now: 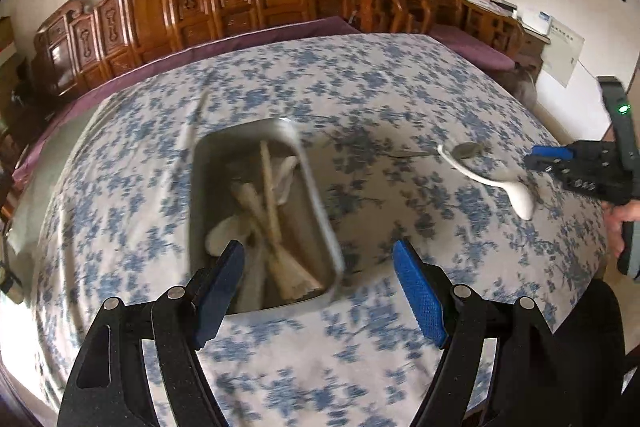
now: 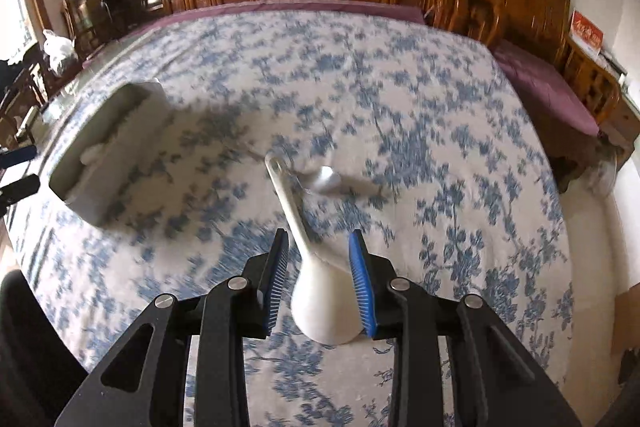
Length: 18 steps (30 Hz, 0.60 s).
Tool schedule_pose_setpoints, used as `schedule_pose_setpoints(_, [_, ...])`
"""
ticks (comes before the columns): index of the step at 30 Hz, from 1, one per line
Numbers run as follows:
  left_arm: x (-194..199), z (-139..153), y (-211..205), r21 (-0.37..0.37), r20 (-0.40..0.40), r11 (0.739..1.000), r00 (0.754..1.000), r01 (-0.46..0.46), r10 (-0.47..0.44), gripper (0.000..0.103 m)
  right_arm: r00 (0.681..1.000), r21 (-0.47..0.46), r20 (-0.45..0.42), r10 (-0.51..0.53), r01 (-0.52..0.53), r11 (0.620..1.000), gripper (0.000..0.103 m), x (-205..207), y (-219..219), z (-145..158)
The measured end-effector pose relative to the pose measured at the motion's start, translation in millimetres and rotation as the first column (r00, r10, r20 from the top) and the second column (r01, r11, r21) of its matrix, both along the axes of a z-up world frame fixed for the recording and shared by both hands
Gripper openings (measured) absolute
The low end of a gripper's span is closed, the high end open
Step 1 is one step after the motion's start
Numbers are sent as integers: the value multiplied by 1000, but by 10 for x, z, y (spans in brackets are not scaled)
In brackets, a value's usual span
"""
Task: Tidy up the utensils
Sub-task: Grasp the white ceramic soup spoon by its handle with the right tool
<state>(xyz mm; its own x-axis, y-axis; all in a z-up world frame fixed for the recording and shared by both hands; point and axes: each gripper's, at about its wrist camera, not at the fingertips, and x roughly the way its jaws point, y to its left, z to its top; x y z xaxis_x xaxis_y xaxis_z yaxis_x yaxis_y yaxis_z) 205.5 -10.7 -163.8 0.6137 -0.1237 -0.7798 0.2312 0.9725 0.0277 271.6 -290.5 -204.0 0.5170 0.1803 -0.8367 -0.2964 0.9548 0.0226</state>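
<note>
Left wrist view: metal tray (image 1: pixel 320 203) ahead of the left gripper (image 1: pixel 320 269), jaws wide and empty, already holds several pale utensils. Still out on the cloth: white ceramic spoon (image 2: pixel 316 267) and metal spoon (image 2: pixel 328 178). Right gripper (image 2: pixel 318 283), part open, straddles the white spoon's bowl; contact unclear. Its handle runs away from the fingers, toward the metal spoon beyond.

White spoon (image 2: pixel 316 267) between parted jaws, metal tray (image 2: pixel 116 147) well left, on floral cloth (image 2: pixel 400 107).
</note>
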Motion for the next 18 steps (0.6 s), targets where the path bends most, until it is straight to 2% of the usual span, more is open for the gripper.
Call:
schedule_pose_setpoints(10, [48,-171,-476,3,-45,999,998,35,-35,73,991,-43,-113,78,-83,996,34,245,133,-441])
schedule_pose_setpoints(18, [40,-244,-663,10,-71,999,996,53,-53,73,980,-74,-156,120,-133,988,34,298,129,-533])
